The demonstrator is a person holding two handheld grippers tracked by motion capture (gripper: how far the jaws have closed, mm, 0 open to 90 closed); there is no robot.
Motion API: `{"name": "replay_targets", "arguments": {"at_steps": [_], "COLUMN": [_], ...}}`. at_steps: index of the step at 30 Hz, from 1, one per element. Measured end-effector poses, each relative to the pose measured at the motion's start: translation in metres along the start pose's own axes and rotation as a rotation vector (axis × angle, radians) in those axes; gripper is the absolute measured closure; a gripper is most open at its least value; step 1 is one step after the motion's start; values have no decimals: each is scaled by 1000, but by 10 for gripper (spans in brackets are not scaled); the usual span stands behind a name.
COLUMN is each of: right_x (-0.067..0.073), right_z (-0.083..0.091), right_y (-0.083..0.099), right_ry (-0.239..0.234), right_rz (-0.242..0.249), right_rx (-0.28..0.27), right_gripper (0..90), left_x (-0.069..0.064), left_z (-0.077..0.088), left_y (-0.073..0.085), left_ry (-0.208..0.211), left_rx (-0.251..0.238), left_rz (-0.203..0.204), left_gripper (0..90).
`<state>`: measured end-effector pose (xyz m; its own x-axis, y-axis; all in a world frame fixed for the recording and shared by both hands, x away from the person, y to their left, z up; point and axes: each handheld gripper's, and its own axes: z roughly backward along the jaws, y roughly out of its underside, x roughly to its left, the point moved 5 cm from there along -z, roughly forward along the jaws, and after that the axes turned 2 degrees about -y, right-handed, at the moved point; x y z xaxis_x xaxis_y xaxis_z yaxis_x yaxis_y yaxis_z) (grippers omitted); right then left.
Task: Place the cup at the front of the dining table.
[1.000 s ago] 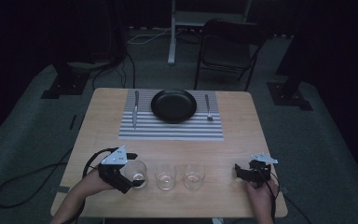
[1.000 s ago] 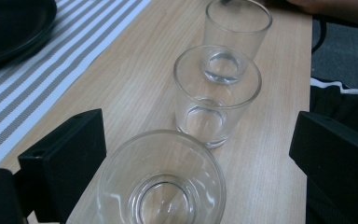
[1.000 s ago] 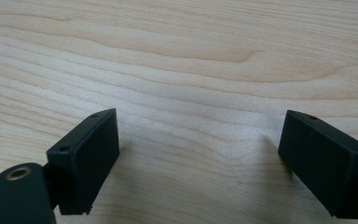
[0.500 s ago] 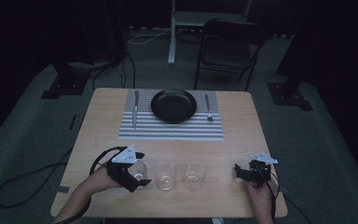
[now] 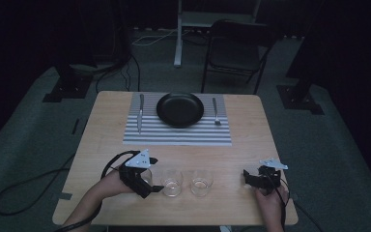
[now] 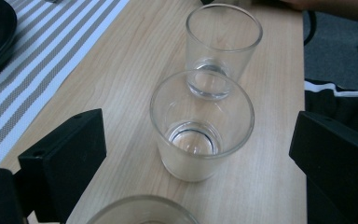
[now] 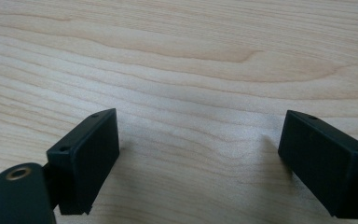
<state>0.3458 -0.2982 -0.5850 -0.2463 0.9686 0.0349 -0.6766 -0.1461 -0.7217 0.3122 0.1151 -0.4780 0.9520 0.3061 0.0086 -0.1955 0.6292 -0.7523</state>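
Your left gripper (image 5: 150,185) has its jaws open around the left glass (image 6: 142,211), not pressing it. Two more glasses (image 5: 172,182) stand right of it on the counter (image 5: 241,145). Your right gripper (image 5: 247,177) rests open, empty.

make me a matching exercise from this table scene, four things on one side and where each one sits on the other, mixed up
Things:
1. black plate
2. knife
3. fork
4. left gripper

Places:
A. on the striped mat, right of the plate
B. at the left end of the row of glasses, near the table's front edge
C. in the middle of the striped mat
D. on the striped mat, left of the plate

Pairs: 1-C, 2-D, 3-A, 4-B
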Motion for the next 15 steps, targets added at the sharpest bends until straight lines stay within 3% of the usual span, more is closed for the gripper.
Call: {"name": "replay_targets", "arguments": {"at_steps": [15], "right_x": [0], "right_z": [0], "right_y": [0], "right_ry": [0], "right_rz": [0], "right_rx": [0], "right_gripper": [117], "left_x": [-4], "left_z": [-19], "left_y": [-16], "left_ry": [15], "left_rx": [38], "left_rz": [-34], "left_gripper": [42]}}
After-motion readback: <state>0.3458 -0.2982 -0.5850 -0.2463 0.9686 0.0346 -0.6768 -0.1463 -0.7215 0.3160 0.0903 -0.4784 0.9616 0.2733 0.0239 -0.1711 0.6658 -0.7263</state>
